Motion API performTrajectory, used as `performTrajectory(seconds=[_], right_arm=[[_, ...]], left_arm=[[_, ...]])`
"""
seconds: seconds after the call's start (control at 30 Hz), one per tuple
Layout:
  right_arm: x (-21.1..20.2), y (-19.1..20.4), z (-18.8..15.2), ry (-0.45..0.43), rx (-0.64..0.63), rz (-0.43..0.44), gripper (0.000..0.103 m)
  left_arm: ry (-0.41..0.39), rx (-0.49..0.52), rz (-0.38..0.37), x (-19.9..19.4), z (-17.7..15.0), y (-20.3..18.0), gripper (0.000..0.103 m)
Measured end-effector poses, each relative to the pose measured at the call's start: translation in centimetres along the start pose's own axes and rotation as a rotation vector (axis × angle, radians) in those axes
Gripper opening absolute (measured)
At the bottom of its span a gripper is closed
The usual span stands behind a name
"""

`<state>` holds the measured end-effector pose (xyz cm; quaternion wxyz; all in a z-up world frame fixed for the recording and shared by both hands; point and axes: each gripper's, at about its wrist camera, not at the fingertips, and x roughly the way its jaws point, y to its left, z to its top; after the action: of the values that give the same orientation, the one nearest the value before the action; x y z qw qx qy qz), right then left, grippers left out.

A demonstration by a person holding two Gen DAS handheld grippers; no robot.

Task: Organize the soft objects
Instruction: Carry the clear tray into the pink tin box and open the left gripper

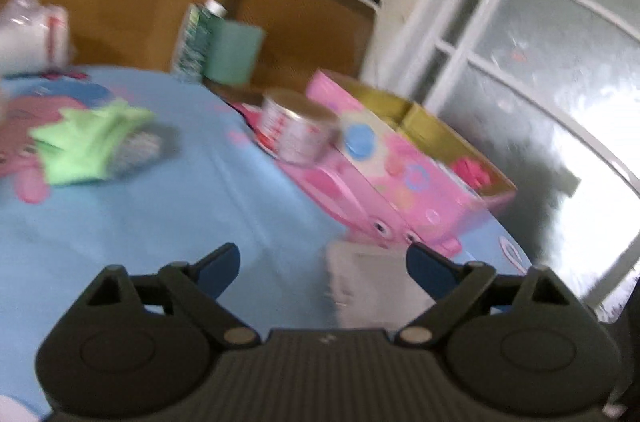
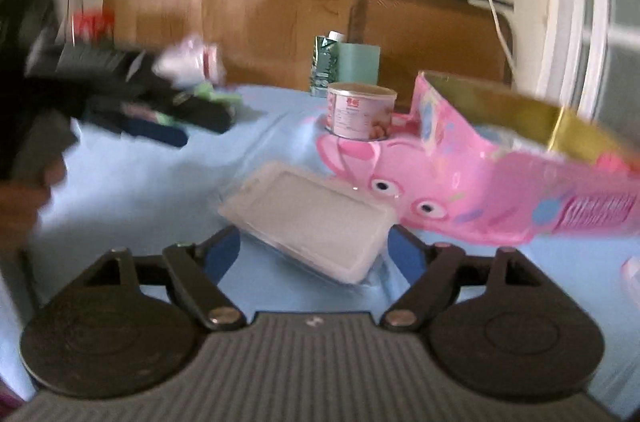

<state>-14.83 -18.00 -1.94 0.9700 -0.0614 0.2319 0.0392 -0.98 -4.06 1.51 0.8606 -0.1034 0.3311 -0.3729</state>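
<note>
Table [image 2: 132, 182]: flat plastic box [image 2: 308, 218] near centre, tin can [image 2: 360, 110] beyond it, open cardboard box [image 2: 500, 182] to the right. Carton [image 2: 325, 66] at far edge behind the can. Folded cloth [image 1: 86, 144] lies left, plastic bag [image 1: 30, 30] farther left.

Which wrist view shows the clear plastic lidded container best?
The right wrist view: the clear plastic container lies whole and fairly sharp on the blue cloth. The left wrist view shows it only as a blurred pale block.

Both grippers same build: left gripper [image 1: 322, 262] and right gripper [image 2: 314, 248] have a dark grey ribbed body, two round black hubs, black link arms on silver pivot pins, triangular cutouts, blue pads [image 1: 218, 268] on black fingers.
</note>
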Motion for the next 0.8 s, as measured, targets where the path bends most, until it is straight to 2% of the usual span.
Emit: performTrajectory(seconds=[0.07,0.13,0.17,0.2,0.23,0.27,0.33,0.47,0.57,0.6,0.67,0.7,0.77,0.8], right_arm=[[0.0,-0.6,-0.5,0.002,-0.030,-0.032,0.089],[0.4,-1.6,-1.1,0.011,-0.003,-0.055,0.091],[0.6,-2.4,-1.1,0.025,0.023,-0.045,0.089],[0.9,-3.2,-1.2,0.027,0.061,-0.016,0.088],[1.3,-4.0,-1.3,0.031,0.102,0.031,0.075],[1.0,-4.3,-1.2,0.027,0.132,0.065,0.071],[0.9,-4.7,-0.5,0.009,0.134,0.045,0.069],[-1.6,-4.5,1.4,-0.163,0.070,-0.044,0.068],[-2.2,-5.9,2.9,-0.258,0.032,-0.145,0.068],[-1.9,-6.7,3.3,-0.265,0.032,-0.179,0.068],[-1.0,-8.9,4.2,-0.272,0.052,-0.241,0.068],[-0.3,-9.9,4.5,-0.272,0.060,-0.274,0.069],[2.6,-12.0,5.3,-0.231,0.062,-0.405,0.088],[4.1,-13.0,5.6,-0.200,0.064,-0.447,0.088]], left_arm=[[0.050,0.031,-0.010,1.4,-0.2,-1.2,0.081],[0.112,0.086,0.013,3.2,-0.6,-2.4,0.063],[0.133,0.110,0.019,4.0,-0.9,-2.8,0.062],[0.116,0.141,0.034,4.2,-1.2,-3.4,0.056],[0.128,0.154,0.030,4.5,-1.2,-3.7,0.049],[0.127,0.155,0.028,4.4,-1.1,-4.0,0.049],[0.087,0.171,0.040,3.7,-0.4,-4.8,0.049],[-0.007,0.196,-0.011,2.4,2.7,-6.8,0.049],[-0.053,0.253,-0.034,3.8,5.6,-9.7,0.051],[-0.065,0.283,-0.036,4.7,6.5,-11.0,0.056],[-0.093,0.334,-0.043,6.6,7.7,-13.3,0.078],[-0.112,0.353,-0.030,7.9,8.2,-14.4,0.093],[-0.140,0.376,0.042,10.1,8.4,-15.9,0.095],[-0.131,0.373,0.074,11.0,8.3,-16.2,0.095]])
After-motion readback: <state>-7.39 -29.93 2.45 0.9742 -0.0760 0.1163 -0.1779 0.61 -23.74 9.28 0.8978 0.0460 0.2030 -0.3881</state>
